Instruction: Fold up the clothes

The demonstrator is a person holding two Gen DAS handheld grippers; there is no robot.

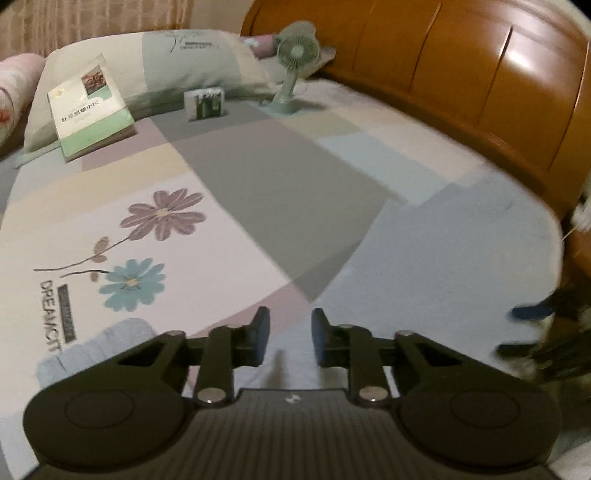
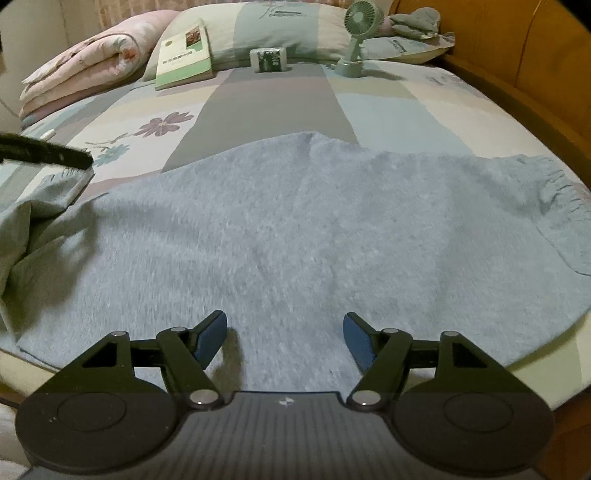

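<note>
A light blue fleecy garment (image 2: 295, 221) lies spread across the patchwork bedsheet (image 2: 273, 99), with a ribbed cuff at its right end. My right gripper (image 2: 284, 332) hovers open over the garment's near edge, with nothing between its blue pads. At the left of the right wrist view, a finger of my left gripper (image 2: 48, 153) holds the garment's left edge lifted and tented. In the left wrist view my left gripper (image 1: 290, 334) has its jaws close together over the pale cloth (image 1: 406, 295). The right gripper (image 1: 521, 330) shows blurred at that view's right edge.
At the head of the bed lie a green-and-white book (image 2: 184, 51), a small box (image 2: 268, 59), a green desk fan (image 2: 356, 40) and a pillow (image 2: 280, 26). A folded pink quilt (image 2: 92, 62) sits far left. A wooden headboard (image 1: 461, 74) runs along the right.
</note>
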